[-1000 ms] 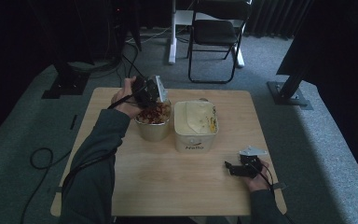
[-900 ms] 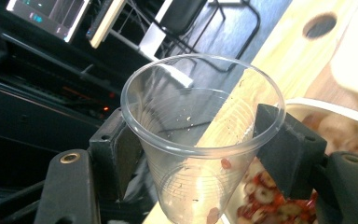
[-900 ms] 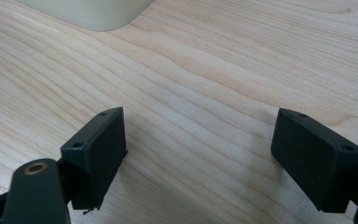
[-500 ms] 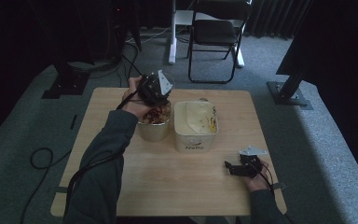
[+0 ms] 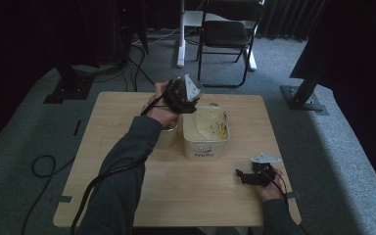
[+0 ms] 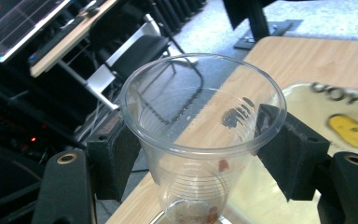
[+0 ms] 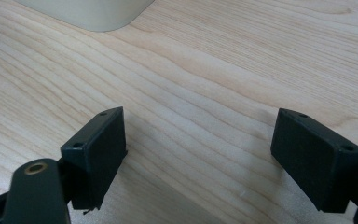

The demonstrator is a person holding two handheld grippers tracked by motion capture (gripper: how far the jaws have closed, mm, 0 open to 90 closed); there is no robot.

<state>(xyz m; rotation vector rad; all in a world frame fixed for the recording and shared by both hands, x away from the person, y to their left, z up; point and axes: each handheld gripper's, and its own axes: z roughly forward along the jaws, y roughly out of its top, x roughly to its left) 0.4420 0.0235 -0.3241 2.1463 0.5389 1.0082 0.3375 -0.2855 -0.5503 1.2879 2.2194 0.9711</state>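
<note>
Clear thin plastic cup (image 6: 200,140) pinched between jaws of left gripper (image 6: 200,154), held above table (image 5: 127,127) beside cream tub (image 5: 205,129). Nearly empty, few red crumbs at bottom. Judged light, flimsy, slippery: squeeze gently below rim. Right gripper (image 7: 200,154) spread, idle over tabletop.

My left gripper (image 6: 200,154) has two black rectangular jaw pads with small screw holes, on black arms with brass-ringed holes. My right gripper (image 7: 200,158) is the same build. Each carries a grey three-cornered plate on top and trails a black cable. I wear dark grey-green long sleeves (image 5: 127,166).
</note>
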